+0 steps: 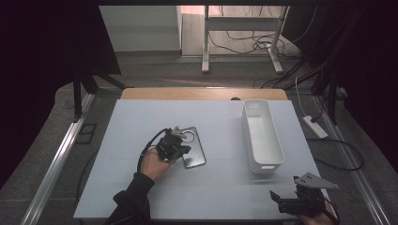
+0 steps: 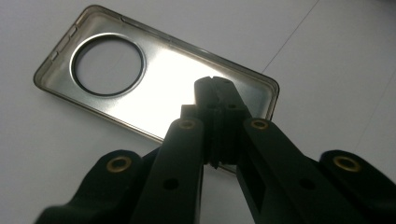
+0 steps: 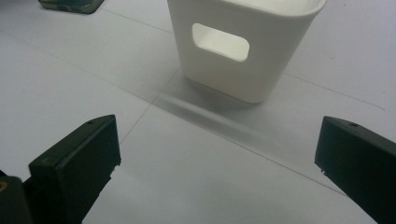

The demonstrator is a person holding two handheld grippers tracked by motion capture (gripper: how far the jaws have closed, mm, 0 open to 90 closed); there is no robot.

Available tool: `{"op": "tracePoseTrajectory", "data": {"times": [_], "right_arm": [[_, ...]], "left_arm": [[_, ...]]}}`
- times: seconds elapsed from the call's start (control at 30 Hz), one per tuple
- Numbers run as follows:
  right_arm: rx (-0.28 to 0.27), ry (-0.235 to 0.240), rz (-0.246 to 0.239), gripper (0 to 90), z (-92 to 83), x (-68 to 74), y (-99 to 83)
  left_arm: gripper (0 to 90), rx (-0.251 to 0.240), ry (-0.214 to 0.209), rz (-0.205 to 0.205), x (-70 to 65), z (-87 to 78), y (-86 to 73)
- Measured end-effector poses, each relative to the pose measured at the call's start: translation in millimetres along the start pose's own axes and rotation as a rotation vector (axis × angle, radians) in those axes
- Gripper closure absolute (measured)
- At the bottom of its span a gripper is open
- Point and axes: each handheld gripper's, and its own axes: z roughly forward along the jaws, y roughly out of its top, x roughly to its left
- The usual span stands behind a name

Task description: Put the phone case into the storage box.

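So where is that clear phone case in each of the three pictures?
High view: phone case left of centre on the table, under the left gripper.
Left gripper view: phone case across the upper middle, behind the shut jaws.
Right gripper view: its corner at the top left edge.
Shared landmark: white bin.

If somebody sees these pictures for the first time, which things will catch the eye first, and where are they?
First comes the clear phone case with its big round camera hole, lying flat near the middle of the white table, with the left gripper shut on its near edge. Next is the long white bin at the right, and the right gripper open at the near right corner.
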Motion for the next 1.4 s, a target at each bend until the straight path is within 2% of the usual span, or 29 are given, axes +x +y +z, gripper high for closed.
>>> {"op": "tracePoseTrajectory", "data": {"times": [0.2, 0.47, 0.67, 0.93, 1.17, 1.4], "right_arm": [[0.000, 0.001, -0.004, 0.0, -0.1, 0.2, 0.0], [0.001, 0.000, -0.008, 0.0, -0.1, 0.6, 0.0], [-0.001, -0.001, -0.011, 0.0, 0.4, 1.1, 0.0], [0.002, -0.002, -0.014, 0.0, 0.5, 1.4, 0.0], [0.003, -0.005, -0.012, 0.1, 0.6, 1.4, 0.1], [0.005, -0.006, -0.012, 0.2, 0.7, 1.6, 0.1]], "left_arm": [[88.8, 0.020, 0.021, -0.010, -1.6, 8.8, -5.3], [88.8, 0.050, 0.030, -0.037, -4.0, 19.5, -12.1], [88.8, 0.067, 0.030, -0.039, -5.7, 25.3, -15.8], [88.8, 0.071, 0.029, -0.054, -4.9, 23.8, -17.0], [88.8, 0.084, 0.052, -0.077, -0.8, 17.7, -23.1], [88.9, 0.094, 0.062, -0.101, 13.2, 8.2, -33.2]]}}
